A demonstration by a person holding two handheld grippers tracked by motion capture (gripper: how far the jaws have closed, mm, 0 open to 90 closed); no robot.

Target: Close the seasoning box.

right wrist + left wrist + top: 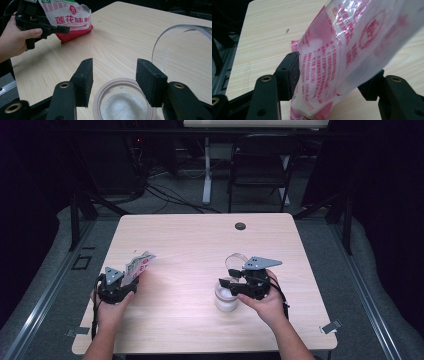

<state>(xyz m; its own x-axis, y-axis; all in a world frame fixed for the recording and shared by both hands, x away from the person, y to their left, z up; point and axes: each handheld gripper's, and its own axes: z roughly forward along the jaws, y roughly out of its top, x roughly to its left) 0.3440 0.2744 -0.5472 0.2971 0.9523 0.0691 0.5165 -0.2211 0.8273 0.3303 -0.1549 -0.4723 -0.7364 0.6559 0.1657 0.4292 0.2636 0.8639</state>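
High view: I sit at a pale wooden table (200,240), a claw in each hand, working on getting white granules from a packet into a jar.
Left claw (121,285): it sits near the table's left edge, its jaws spread on either side of a pink-and-white seasoning bag (137,266).
Left gripper view: the left claw (332,82) has its left pad against the bag (342,50); I cannot tell whether the right pad presses it. The grip looks slack.
Bag's lie: its bottom rests on the table and its long axis leans up and away from me, torn top pointing to the far side. Judged, it is stood upright to keep the contents from spilling.
Right claw (235,287): released, jaws wide, hovering just over the jar (226,299) toward the table's right front.
Right gripper view: between the jaws of the right claw (115,75) lies the jar's (125,102) open pinkish mouth, white granules inside.
Clear lid (185,50): a curved transparent piece stands just beside the jar, probably hinged back for pouring.
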